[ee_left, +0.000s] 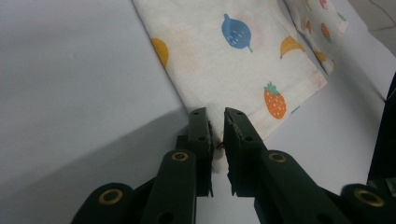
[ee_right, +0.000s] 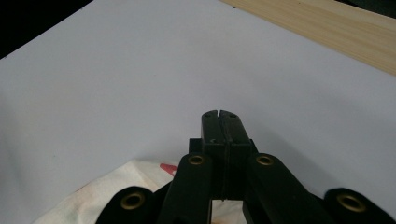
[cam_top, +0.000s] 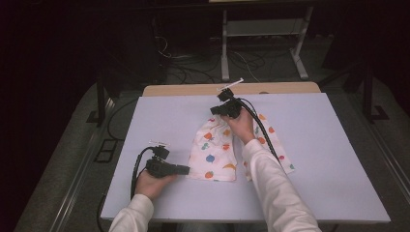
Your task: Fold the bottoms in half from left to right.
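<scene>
The white fruit-printed cotton garment lies mid-surface, long axis running twelve to six; the left claw pinches its near-left corner from nine o'clock, while the right claw, jaws closed, sits at its twelve-o'clock end.

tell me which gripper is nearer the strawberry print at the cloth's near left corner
Left. The left gripper has its jaws at that corner of the cloth, beside the strawberry. The right gripper is at the cloth's far end.
</scene>
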`<action>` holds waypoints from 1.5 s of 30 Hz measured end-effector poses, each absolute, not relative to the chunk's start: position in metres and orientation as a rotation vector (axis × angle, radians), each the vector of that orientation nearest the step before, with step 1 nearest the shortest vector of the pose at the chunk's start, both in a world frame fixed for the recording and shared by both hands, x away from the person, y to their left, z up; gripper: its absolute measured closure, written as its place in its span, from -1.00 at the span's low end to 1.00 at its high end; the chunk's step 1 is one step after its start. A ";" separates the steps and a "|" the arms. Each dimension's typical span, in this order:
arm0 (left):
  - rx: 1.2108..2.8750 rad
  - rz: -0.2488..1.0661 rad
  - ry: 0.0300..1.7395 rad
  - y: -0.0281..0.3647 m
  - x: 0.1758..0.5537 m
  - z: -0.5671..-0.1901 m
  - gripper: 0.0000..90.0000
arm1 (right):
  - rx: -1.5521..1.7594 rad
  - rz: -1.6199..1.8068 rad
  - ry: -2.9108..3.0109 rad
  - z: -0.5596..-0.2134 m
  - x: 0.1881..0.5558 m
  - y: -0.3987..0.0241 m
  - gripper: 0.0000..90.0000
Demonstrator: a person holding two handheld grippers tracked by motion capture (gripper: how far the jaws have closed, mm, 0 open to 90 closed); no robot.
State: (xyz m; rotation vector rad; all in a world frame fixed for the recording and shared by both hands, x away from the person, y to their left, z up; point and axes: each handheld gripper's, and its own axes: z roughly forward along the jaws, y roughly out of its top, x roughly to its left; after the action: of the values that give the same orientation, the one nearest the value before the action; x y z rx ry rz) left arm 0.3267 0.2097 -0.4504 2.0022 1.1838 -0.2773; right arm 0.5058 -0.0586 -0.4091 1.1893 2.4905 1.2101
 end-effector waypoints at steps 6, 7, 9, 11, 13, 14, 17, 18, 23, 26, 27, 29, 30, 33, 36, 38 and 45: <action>2.010 -0.273 1.185 0.208 0.327 -0.451 0.96 | 1.193 1.218 2.485 -0.407 0.505 -0.059 0.99; 2.012 -0.272 1.186 0.207 0.327 -0.451 0.97 | 1.191 1.218 2.484 -0.407 0.505 -0.060 0.99; 2.016 -0.268 1.186 0.207 0.327 -0.450 0.98 | 1.191 1.221 2.481 -0.406 0.506 -0.061 0.99; 2.026 -0.264 1.183 0.207 0.327 -0.449 0.98 | 1.190 1.226 2.481 -0.406 0.506 -0.061 0.99; 2.026 -0.263 1.173 0.206 0.327 -0.448 0.98 | 1.194 1.232 2.474 -0.405 0.505 -0.062 0.99; 2.027 -0.262 1.170 0.205 0.327 -0.447 0.98 | 1.193 1.234 2.474 -0.405 0.505 -0.062 0.99; 2.026 -0.259 1.151 0.202 0.326 -0.443 0.98 | 1.193 1.240 2.472 -0.404 0.506 -0.063 0.99; 2.029 -0.259 1.139 0.201 0.325 -0.441 0.98 | 1.196 1.243 2.469 -0.404 0.506 -0.064 0.99; 2.026 -0.260 1.101 0.196 0.324 -0.433 0.98 | 1.197 1.253 2.460 -0.402 0.506 -0.068 0.99; 2.030 -0.259 1.078 0.192 0.323 -0.429 0.98 | 1.196 1.260 2.453 -0.400 0.505 -0.070 0.99; 2.032 -0.262 1.068 0.191 0.322 -0.427 0.98 | 1.202 1.259 2.451 -0.400 0.505 -0.071 0.99; 2.037 -0.261 1.047 0.187 0.321 -0.424 0.98 | 1.200 1.266 2.446 -0.399 0.505 -0.073 0.99; 2.037 -0.261 1.038 0.186 0.320 -0.422 0.98 | 1.206 1.272 2.441 -0.398 0.505 -0.074 0.99; 2.037 -0.265 1.010 0.181 0.318 -0.417 0.99 | 1.215 1.288 2.432 -0.397 0.505 -0.078 0.99; 2.034 -0.274 0.988 0.176 0.316 -0.414 0.98 | 1.222 1.308 2.426 -0.397 0.506 -0.081 0.99; 2.040 -0.270 0.965 0.172 0.316 -0.411 0.98 | 1.221 1.312 2.421 -0.396 0.505 -0.083 0.99; 2.021 -0.275 0.922 0.164 0.312 -0.407 0.98 | 1.229 1.320 2.415 -0.394 0.504 -0.087 0.99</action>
State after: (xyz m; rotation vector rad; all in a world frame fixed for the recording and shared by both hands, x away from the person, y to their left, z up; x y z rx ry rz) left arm 0.3124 0.1644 -0.4071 2.0206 0.9221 -0.2753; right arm 0.5040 -0.0875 -0.3940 1.2294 2.4151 1.3205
